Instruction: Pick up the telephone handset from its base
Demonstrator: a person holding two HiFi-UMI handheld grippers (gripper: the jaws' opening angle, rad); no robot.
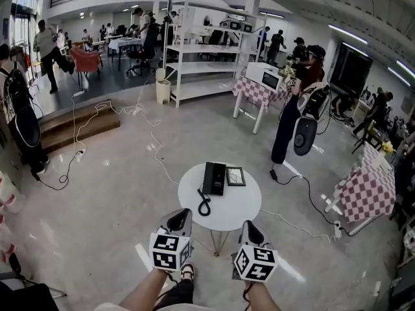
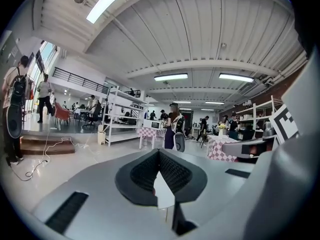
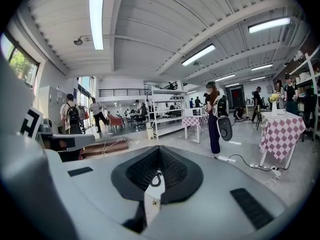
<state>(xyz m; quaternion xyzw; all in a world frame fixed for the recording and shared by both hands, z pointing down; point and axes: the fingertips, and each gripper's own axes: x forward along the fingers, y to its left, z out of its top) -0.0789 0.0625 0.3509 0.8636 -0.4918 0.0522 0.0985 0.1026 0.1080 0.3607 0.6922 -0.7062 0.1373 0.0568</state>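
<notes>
One black corded handset [image 1: 209, 178] on base [image 1: 219, 175], left hand-held gripper [image 1: 182, 212] clenched, right hand-held gripper [image 1: 249, 225] clenched

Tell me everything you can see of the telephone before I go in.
The telephone is a black oblong desk set, plastic by its look, lying flat on the far part of the round white table. The handset seems seated in place on it. A black coiled cord loops from its near end over the tabletop. A dark framed panel lies close at its right; contact is unclear.
</notes>
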